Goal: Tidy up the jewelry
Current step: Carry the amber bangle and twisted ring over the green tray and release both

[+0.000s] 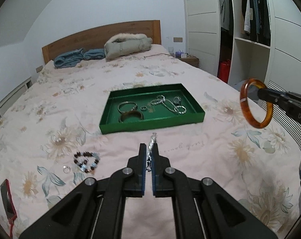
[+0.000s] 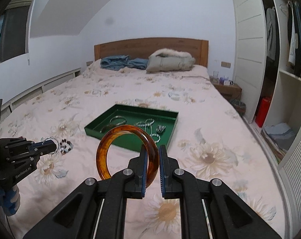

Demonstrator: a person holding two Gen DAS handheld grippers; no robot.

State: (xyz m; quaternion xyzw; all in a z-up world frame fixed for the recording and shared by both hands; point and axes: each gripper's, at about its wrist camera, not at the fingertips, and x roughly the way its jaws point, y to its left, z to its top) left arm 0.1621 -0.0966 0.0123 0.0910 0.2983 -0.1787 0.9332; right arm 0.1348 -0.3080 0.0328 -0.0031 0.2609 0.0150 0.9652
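My left claw [image 1: 148,149] pinches a twisted silver bracelet [image 1: 151,151] just short of the green tray [image 1: 152,121]; my right claw [image 2: 152,151] clamps an amber bangle [image 2: 128,151] above the bed [image 2: 210,139], right of that tray.

My right fingers [image 2: 143,165] are matt black plastic with ribbed blue pads, pinching a glossy amber bangle [image 2: 110,139], smooth like polished resin. My left fingers [image 1: 143,159] clamp a shiny twisted metal bracelet [image 1: 152,141]. The green tray [image 1: 150,124] looks matt, on soft floral cloth bedding [image 1: 220,149].
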